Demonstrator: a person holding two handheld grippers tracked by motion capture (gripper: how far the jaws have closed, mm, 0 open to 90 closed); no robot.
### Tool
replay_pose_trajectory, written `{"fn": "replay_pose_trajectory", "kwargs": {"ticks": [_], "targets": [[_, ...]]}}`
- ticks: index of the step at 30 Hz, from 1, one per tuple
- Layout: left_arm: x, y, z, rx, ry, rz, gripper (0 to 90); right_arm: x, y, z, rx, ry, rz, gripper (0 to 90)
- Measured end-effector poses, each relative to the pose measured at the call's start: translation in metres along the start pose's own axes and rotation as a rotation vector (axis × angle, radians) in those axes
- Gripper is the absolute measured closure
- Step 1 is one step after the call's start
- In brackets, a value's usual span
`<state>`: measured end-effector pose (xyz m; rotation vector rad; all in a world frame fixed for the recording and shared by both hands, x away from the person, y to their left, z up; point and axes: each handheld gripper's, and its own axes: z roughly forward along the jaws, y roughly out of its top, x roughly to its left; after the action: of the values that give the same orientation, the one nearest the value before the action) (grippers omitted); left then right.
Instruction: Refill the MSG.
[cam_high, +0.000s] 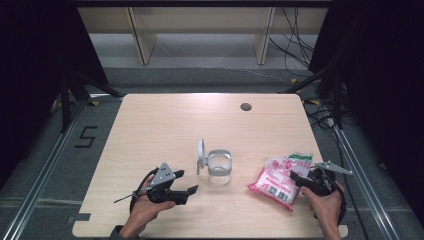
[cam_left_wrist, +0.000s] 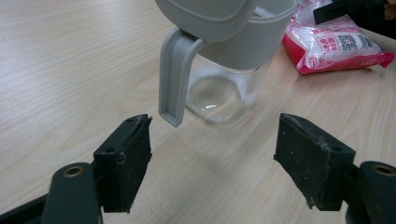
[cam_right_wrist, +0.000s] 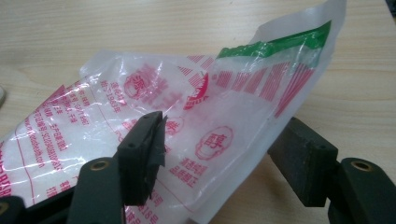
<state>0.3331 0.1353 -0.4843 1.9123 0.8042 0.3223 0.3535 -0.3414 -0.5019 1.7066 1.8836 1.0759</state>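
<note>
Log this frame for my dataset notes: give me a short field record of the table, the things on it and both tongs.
surface: wooden table
container: clear jar mid-table, grey hinged lid flipped open
bag: pink-and-white printed bag, to the right of the jar
left tongs: open, nothing between the jaws, aimed at the jar
right tongs: jaws either side of the bag's upper end; firm grip not certain

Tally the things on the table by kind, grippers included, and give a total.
Clear jar with grey hinged lid: 1
Pink and white plastic bag: 1
Hand-held grippers: 2, the left gripper and the right gripper
Total: 4
</note>
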Motion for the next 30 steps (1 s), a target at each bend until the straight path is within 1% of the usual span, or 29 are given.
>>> {"fn": "replay_pose_trajectory", "kwargs": {"ticks": [1,2,3,4,5,6,7,9,10,11,12,13,14,15,16,17,18,19,20,21,22,23,24,25,26,27,28,29,30], "targets": [[0.0,0.0,0.0,-0.001,0.001,-0.001,26.2,0.002,0.0,0.0,0.011,0.0,0.028,38.1],[0.004,0.001,-0.001,0.012,0.011,0.052,26.2,0.002,0.001,0.001,0.013,0.0,0.027,38.6],[0.0,0.0,0.0,-0.007,0.0,0.002,26.2,0.001,0.0,0.003,-0.004,0.032,0.023,39.5],[0.0,0.0,0.0,0.0,0.001,0.001,26.2,0.003,0.001,0.002,0.017,0.014,0.039,40.9],[0.0,0.0,0.0,0.004,0.002,0.013,26.2,0.003,0.001,0.002,0.021,0.021,0.036,42.1],[-0.001,0.0,0.001,0.001,0.004,0.001,26.2,0.004,0.001,0.003,0.012,0.027,0.031,42.7],[-0.001,-0.001,0.001,0.012,0.003,0.006,26.2,0.001,0.002,0.004,0.008,0.023,-0.017,43.2],[-0.001,-0.001,0.002,0.006,0.001,0.002,26.2,0.002,0.002,0.005,-0.001,0.026,-0.037,44.2],[-0.001,-0.001,0.002,0.012,-0.002,0.021,26.2,0.006,0.002,0.004,0.023,0.018,0.005,44.8],[0.0,-0.001,0.003,0.004,-0.007,0.033,26.2,0.006,0.002,0.005,0.016,0.02,0.008,45.5],[-0.001,-0.001,0.003,0.004,-0.008,0.031,26.2,0.002,0.002,0.008,0.002,0.03,-0.025,46.1],[-0.002,-0.002,0.003,0.004,-0.006,0.006,26.2,0.002,0.003,0.007,0.012,0.023,-0.021,46.5],[-0.003,-0.002,0.003,-0.006,-0.006,0.003,26.2,0.005,0.002,0.006,0.03,0.018,0.027,47.3],[-0.002,-0.001,0.003,-0.007,-0.008,0.02,26.2,0.005,0.003,0.006,0.025,0.024,0.025,47.9],[-0.001,-0.001,0.002,0.004,-0.006,0.03,26.2,0.001,0.003,0.01,-0.001,0.028,-0.022,48.2],[-0.001,-0.001,0.002,0.002,-0.006,0.028,26.2,0.004,0.003,0.009,0.019,0.014,0.024,48.8],[-0.001,-0.001,0.002,0.008,-0.006,0.032,26.2,0.004,0.002,0.01,0.008,0.021,0.034,49.3],[-0.001,-0.002,0.002,0.007,0.0,0.029,26.2,0.0,0.003,0.011,0.001,0.038,-0.011,49.7],[-0.002,-0.002,0.003,0.011,0.006,0.014,26.2,0.002,0.003,0.011,0.018,0.012,0.027,50.4],[-0.002,-0.002,0.003,0.009,0.003,0.015,26.2,-0.001,0.004,0.011,0.015,0.032,0.005,51.0],[-0.002,-0.002,0.003,0.013,-0.001,0.009,26.2,-0.002,0.004,0.013,0.009,0.044,0.006,51.5],[-0.002,-0.002,0.003,0.018,0.004,0.014,26.2,0.001,0.003,0.012,0.024,0.024,0.06,51.7],[-0.001,-0.002,0.003,0.017,0.002,0.023,26.2,-0.003,0.004,0.015,0.004,0.053,0.014,52.1],[-0.003,-0.003,0.004,0.007,-0.005,0.009,26.2,0.0,0.004,0.014,0.027,0.029,0.059,52.7],[-0.003,-0.003,0.004,0.008,-0.006,0.011,26.2,0.001,0.004,0.014,0.03,0.028,0.061,53.1],[-0.004,-0.003,0.005,0.001,-0.008,-0.002,26.2,-0.001,0.004,0.016,0.018,0.033,0.049,53.9],[-0.002,-0.003,0.005,0.007,-0.006,0.023,26.2,-0.004,0.004,0.018,0.002,0.044,0.019,54.6],[-0.001,-0.002,0.004,0.023,0.004,0.039,26.2,-0.001,0.004,0.018,0.002,0.043,0.055,55.4],[0.0,-0.002,0.004,0.022,0.004,0.042,26.2,-0.001,0.004,0.019,0.01,0.036,0.059,56.7]]}}
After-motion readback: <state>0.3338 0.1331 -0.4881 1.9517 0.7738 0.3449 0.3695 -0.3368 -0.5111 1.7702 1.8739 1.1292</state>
